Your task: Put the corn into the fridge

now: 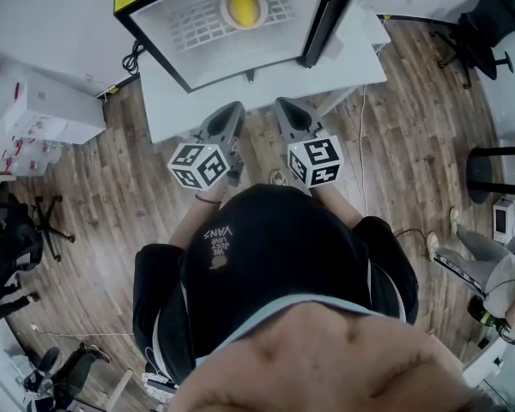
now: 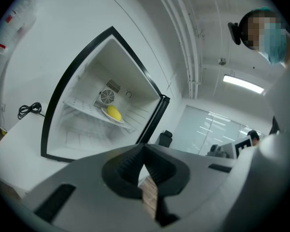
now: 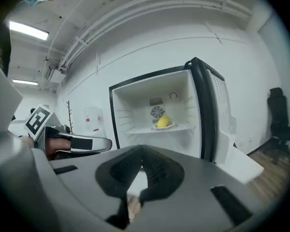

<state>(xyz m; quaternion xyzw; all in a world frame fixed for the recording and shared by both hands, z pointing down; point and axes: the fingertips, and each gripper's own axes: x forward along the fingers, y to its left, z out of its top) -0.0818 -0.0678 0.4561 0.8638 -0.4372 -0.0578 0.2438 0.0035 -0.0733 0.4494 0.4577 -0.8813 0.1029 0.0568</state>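
**Head view:** One small fridge [image 1: 159,24] stands on a white surface [image 1: 360,58]. Its one door [image 1: 330,15] is swung open to the right. Inside, one yellow corn [image 1: 244,3] lies on one plate [image 1: 227,14], which sits on the wire shelf [image 1: 193,24]. Two grippers are held side by side short of the surface's near edge, well apart from the corn. These are the left gripper [image 1: 232,110] and the right gripper [image 1: 285,106], each carrying one marker cube. Both point toward the fridge.

**Left gripper view:** The left gripper [image 2: 144,148] has its jaws closed tip to tip, with nothing between them. Beyond them is the open fridge [image 2: 77,81]. The single corn [image 2: 114,113] rests on its plate [image 2: 120,122] on the shelf, just below one round fan grille [image 2: 106,97].

**Right gripper view:** The right gripper [image 3: 142,152] also has its jaws pressed together and holds nothing. The fridge [image 3: 130,105] faces it with the door [image 3: 208,110] open at the right. The corn [image 3: 162,122] sits on the plate [image 3: 163,127] under the fan grille [image 3: 157,112]. The left gripper [image 3: 75,144] shows at the left edge.
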